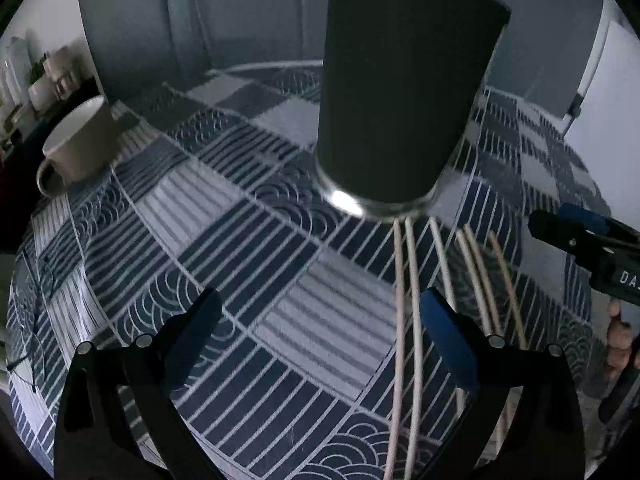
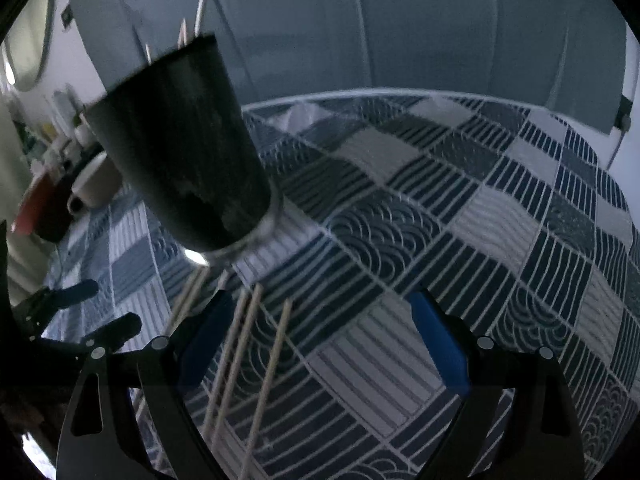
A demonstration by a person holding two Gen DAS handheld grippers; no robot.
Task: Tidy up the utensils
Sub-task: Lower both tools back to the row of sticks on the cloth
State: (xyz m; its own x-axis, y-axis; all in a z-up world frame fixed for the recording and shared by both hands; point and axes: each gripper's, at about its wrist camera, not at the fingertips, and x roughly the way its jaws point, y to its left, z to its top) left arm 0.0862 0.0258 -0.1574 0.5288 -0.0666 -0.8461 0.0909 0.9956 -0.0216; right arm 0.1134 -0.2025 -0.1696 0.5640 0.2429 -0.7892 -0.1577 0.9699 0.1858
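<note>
My table [image 1: 248, 264] wears a navy and white patchwork cloth of stripes and wave arcs, with a grey wall behind and dim light over everything. In the left wrist view a tall dark cup [image 1: 404, 92] stands upper centre on a shiny metal base, with pale stick tips poking from its rim. Loose chopsticks [image 1: 412, 304] lie on the cloth from the cup's base toward the lower right of the frame, fanned side by side. My left gripper [image 1: 320, 320] is spread wide and holds nothing; one chopstick passes just inside its blue right finger. A beige mug [image 1: 80, 140] sits at the left edge, well apart from the cup, with cluttered shelves behind it.

The right wrist view puts the cup [image 2: 180, 148] at upper left and the chopsticks [image 2: 248, 356] at lower left, running under the left finger of my right gripper [image 2: 320, 320], also wide and empty. Only here do I see the left gripper's fingers [image 2: 76, 292] from the side; only the left view shows a hand [image 1: 618, 344] at its right edge.
</note>
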